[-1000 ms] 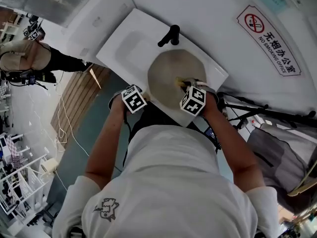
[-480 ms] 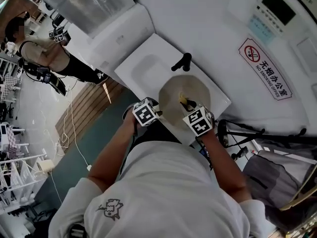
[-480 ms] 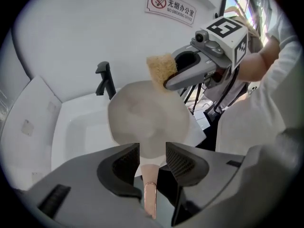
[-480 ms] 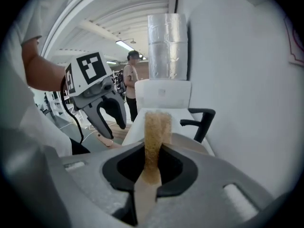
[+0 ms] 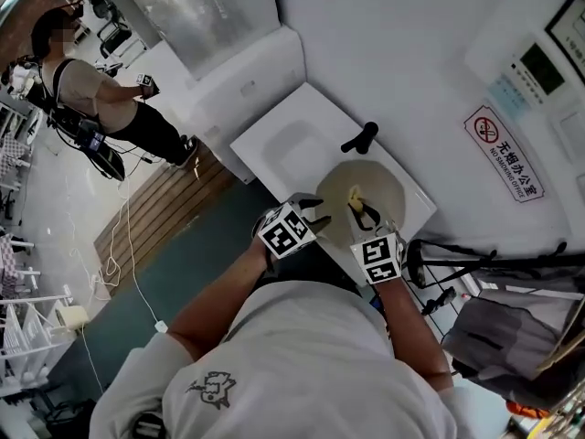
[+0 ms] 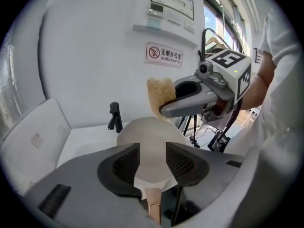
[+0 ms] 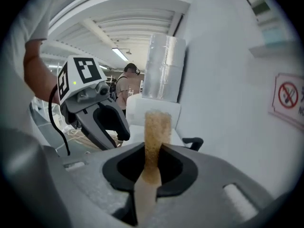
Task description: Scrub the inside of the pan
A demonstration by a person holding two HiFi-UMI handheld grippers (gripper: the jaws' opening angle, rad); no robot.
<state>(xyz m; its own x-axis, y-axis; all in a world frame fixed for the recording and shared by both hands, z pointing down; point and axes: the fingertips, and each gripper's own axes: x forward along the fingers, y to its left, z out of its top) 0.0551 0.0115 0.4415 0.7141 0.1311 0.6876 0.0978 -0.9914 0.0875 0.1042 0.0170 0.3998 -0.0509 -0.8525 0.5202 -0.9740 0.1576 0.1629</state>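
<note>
1. Left tongs (image 6: 153, 159) are clamped on the pan handle (image 6: 153, 204). The pan (image 5: 366, 201) is held over the white sink (image 5: 283, 144), right of centre in the head view, just below the black faucet (image 5: 359, 138).
2. Right tongs (image 7: 153, 163) are clamped on the scrub brush (image 7: 156, 125), bristles pointing away from them.
3. In the left gripper view the bristles sit above the pan's far rim, apparently lifted off.
4. Judgement: the next stroke goes down into the pan, along the handle axis.
</note>
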